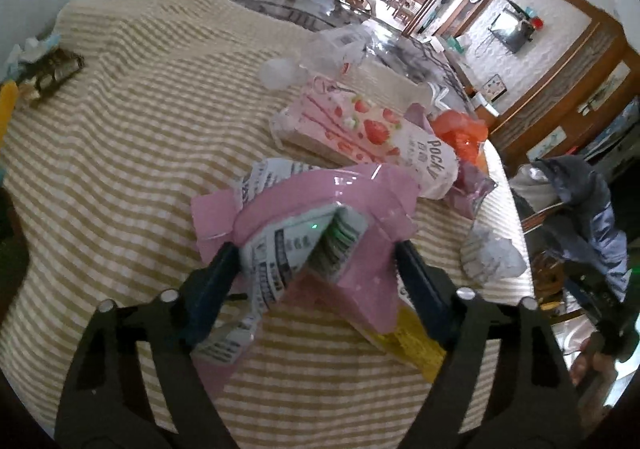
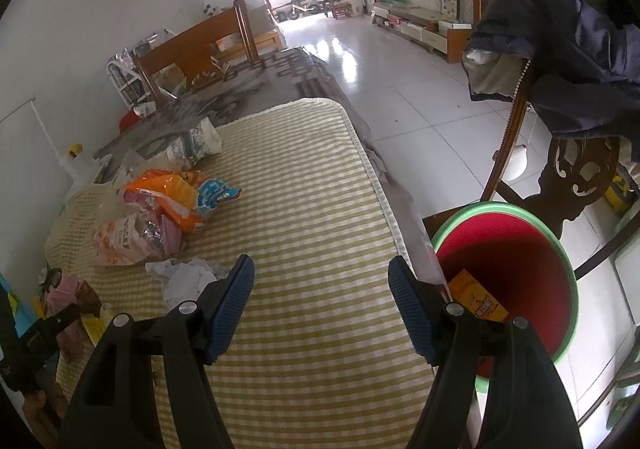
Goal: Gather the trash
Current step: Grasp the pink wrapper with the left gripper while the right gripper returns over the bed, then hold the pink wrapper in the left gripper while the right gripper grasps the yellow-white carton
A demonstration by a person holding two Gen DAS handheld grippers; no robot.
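Note:
My left gripper [image 1: 316, 255] is shut on a crushed pink box [image 1: 340, 201] with printed white flaps, held just above the striped tablecloth [image 1: 120, 129]. Behind it lie a pink Pocky box [image 1: 360, 129], an orange wrapper [image 1: 460, 133] and a crumpled tissue [image 1: 492, 253]. My right gripper [image 2: 321, 281] is open and empty above the cloth [image 2: 304, 177]. To its right stands a red bin with a green rim [image 2: 520, 245] holding an orange box [image 2: 476, 299]. A trash pile with an orange wrapper [image 2: 168, 193] and white tissue [image 2: 184, 277] lies to its left.
A wooden chair [image 2: 560, 169] draped with a dark jacket [image 2: 560, 61] stands behind the bin. The table edge [image 2: 384, 201] runs beside the tiled floor [image 2: 420, 97]. More clutter sits at the far left of the table [image 1: 44, 73].

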